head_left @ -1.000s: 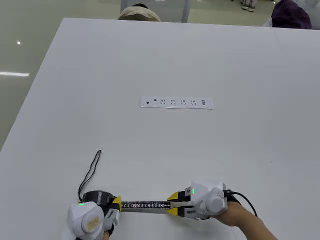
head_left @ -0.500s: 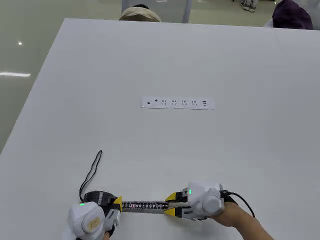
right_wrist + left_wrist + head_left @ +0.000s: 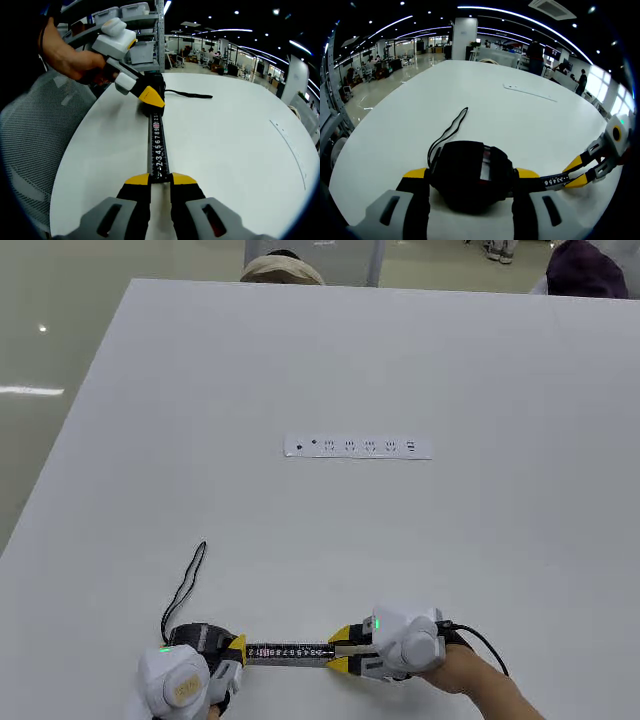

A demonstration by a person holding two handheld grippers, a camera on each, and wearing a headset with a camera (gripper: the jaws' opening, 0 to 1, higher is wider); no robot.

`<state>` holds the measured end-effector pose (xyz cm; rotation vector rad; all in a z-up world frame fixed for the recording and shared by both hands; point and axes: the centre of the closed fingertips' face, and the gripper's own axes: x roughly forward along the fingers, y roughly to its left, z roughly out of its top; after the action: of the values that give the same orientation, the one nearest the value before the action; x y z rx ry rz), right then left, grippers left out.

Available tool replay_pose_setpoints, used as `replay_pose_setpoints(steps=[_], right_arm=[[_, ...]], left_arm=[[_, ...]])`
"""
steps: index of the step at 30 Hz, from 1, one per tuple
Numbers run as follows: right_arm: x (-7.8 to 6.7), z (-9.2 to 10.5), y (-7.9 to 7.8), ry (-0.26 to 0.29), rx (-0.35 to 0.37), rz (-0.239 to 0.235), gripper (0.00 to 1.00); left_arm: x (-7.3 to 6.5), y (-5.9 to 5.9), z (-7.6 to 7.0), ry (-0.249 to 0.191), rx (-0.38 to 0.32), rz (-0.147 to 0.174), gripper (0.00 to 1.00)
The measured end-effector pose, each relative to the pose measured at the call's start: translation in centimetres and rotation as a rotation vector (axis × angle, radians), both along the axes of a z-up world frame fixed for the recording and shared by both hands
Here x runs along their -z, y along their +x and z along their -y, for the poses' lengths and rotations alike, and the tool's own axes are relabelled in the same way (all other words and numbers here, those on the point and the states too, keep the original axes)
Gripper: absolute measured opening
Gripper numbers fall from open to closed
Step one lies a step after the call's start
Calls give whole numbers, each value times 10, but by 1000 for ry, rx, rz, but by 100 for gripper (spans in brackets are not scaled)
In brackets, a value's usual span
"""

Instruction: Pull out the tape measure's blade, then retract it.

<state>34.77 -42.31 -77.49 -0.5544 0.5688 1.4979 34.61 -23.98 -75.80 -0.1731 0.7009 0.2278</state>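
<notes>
A black tape measure [image 3: 200, 637] lies at the near edge of the white table [image 3: 330, 370], and my left gripper [image 3: 216, 652] is shut around its case. In the left gripper view the case [image 3: 470, 172] sits between the yellow-tipped jaws. A short length of the blade [image 3: 290, 651] runs right from the case to my right gripper [image 3: 340, 649], which is shut on the blade's end. In the right gripper view the numbered blade [image 3: 157, 145] stretches from the right gripper [image 3: 160, 179] to the case [image 3: 155, 82]. The case's black wrist strap [image 3: 185, 585] trails away over the table.
A white power strip [image 3: 358, 447] lies flat in the middle of the table, well beyond the grippers. A mesh chair back [image 3: 35, 165] stands beside the near edge. People sit past the far edge.
The right gripper has crept slightly left toward the case, so a little less blade shows. The left gripper and the case have stayed put.
</notes>
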Motion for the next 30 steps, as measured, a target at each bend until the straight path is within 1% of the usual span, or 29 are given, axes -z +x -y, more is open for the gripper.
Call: replay_pose_setpoints(steps=[4, 11, 25, 30], right_arm=[[-2, -7, -1, 9, -5, 3, 13], [-2, -18, -1, 22, -15, 2, 13], [-4, -26, -2, 28, -26, 5, 13], [-2, -28, -1, 29, -27, 2, 13]], left_arm=[[0, -1, -1, -7, 0, 7, 64], [0, -1, 0, -19, 1, 7, 64], [-2, -1, 0, -35, 1, 7, 64], [-2, -1, 0, -38, 2, 6, 64]])
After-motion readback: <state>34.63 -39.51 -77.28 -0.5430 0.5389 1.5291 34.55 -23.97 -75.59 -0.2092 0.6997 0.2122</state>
